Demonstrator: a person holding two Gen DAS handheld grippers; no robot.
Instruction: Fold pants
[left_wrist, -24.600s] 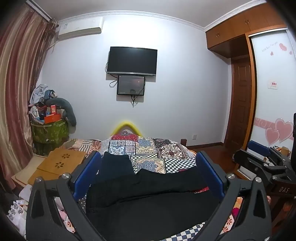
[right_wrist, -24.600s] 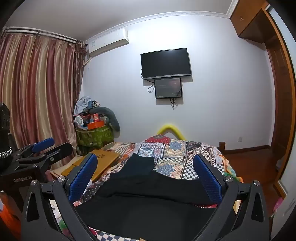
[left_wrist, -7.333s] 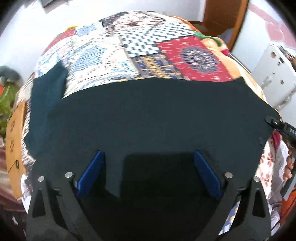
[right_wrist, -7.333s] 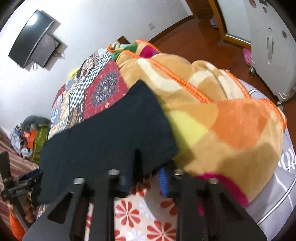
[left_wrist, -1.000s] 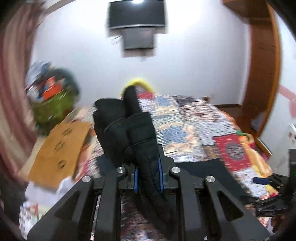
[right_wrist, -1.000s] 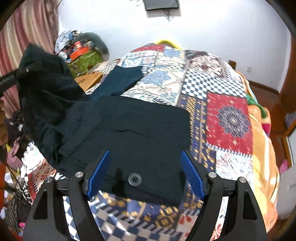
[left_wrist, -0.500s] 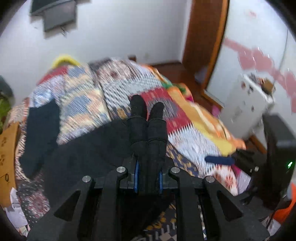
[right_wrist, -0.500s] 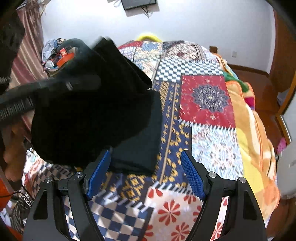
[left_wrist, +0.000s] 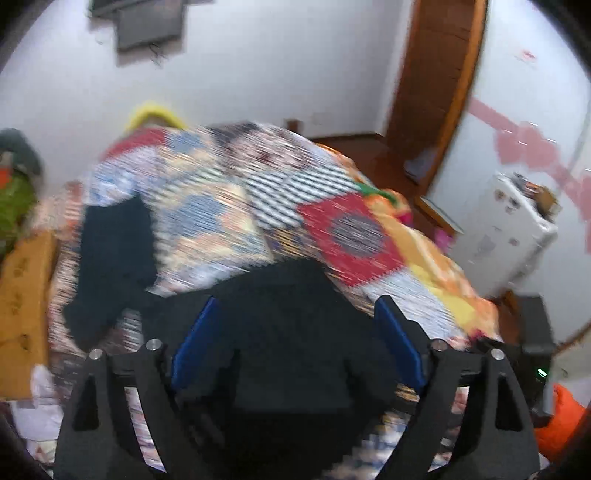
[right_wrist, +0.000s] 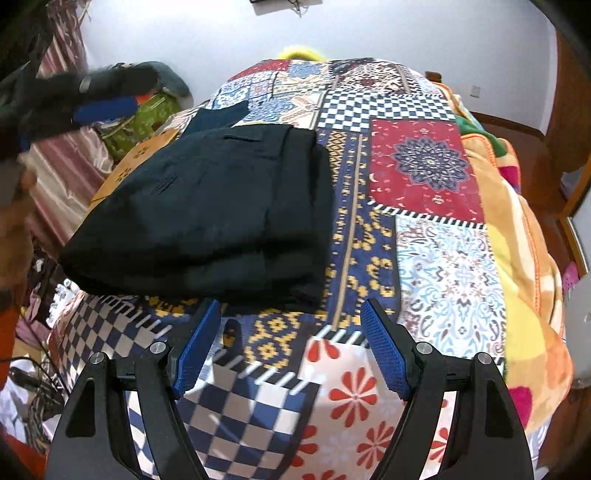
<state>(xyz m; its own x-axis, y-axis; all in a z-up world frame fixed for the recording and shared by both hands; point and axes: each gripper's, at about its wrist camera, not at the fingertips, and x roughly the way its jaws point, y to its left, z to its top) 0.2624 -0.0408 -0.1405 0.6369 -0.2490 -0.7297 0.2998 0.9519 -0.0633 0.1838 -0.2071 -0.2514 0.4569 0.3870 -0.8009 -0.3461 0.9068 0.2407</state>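
Note:
The black pants (right_wrist: 221, 214) lie folded in a thick rectangle on the patchwork bedspread (right_wrist: 421, 166), near the bed's left front. My right gripper (right_wrist: 290, 350) is open and empty just in front of the fold's near edge. My left gripper (left_wrist: 295, 339) is open, its jaws wide apart over the black pants (left_wrist: 288, 314); that view is motion-blurred. The left gripper also shows blurred at the upper left of the right wrist view (right_wrist: 99, 107), raised above the bed's left side.
A second dark garment (left_wrist: 114, 254) lies on the bed's far left. A wooden board (left_wrist: 22, 295) and a green basket (right_wrist: 144, 122) stand left of the bed. A white appliance (left_wrist: 506, 236) and a wooden door (left_wrist: 436, 66) are to the right.
My left gripper has let go of the pant legs and opened; the legs now rest on top of the folded stack. My right gripper has stayed open in front of the pants.

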